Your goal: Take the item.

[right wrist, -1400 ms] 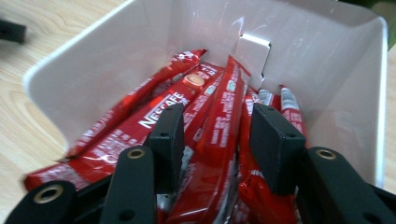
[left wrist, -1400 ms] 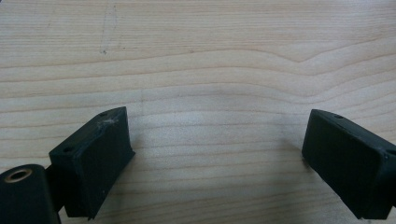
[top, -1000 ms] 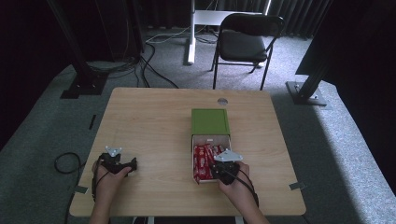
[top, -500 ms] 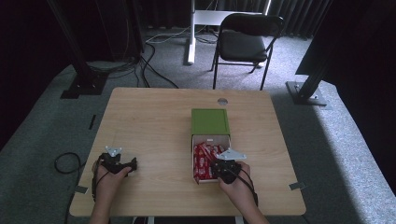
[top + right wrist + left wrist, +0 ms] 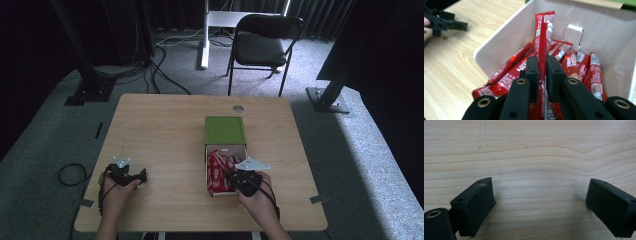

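Observation:
A white box with its green lid folded back stands right of the table's middle, and several red stick packets lie in it. My right gripper is inside the box's near end, shut on one red stick packet that stands upright between its pads. In the high view the right gripper sits over the box's near edge. My left gripper is open just above bare wood, nothing between its jaws. The high view shows the left gripper near the table's front left.
The wooden table has a small round grommet near its far edge. A black folding chair stands beyond the table. Cables trail over the grey carpet, and black stand feet sit at either side.

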`<state>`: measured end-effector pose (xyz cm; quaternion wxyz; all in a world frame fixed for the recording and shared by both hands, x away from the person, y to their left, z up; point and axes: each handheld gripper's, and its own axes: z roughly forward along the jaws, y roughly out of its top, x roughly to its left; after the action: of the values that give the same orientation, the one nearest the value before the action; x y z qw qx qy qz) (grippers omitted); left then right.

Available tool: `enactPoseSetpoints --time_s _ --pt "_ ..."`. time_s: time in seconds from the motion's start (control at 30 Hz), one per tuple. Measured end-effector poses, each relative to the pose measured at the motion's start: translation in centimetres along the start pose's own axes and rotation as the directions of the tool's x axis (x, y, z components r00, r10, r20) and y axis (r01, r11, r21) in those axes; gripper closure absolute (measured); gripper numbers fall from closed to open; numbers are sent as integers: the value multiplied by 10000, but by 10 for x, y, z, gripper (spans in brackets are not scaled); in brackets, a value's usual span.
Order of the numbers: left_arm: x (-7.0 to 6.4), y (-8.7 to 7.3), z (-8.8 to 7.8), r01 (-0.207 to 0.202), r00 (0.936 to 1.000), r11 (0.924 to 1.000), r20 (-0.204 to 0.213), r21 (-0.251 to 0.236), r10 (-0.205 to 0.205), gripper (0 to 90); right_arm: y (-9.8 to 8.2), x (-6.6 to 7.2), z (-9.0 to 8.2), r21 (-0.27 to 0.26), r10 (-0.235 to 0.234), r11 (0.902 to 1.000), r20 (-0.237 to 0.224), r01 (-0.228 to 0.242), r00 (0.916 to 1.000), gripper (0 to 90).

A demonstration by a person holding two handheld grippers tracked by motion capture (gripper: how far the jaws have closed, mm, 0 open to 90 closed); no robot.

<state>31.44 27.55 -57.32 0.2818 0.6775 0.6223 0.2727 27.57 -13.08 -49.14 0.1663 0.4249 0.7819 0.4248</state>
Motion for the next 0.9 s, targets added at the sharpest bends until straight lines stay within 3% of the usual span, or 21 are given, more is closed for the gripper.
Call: enactPoseSetpoints --time_s 0.47,0.9 --pt "0 0 0 3 10000 10000 0 -1 -3 90 14 2 -23 -826 -1 9966 -389 -31 9992 817" --pt "0 0 0 -2 10000 10000 -4 2 2 90 26 -8 -34 -1323 142 9911 -192 -167 9997 817"
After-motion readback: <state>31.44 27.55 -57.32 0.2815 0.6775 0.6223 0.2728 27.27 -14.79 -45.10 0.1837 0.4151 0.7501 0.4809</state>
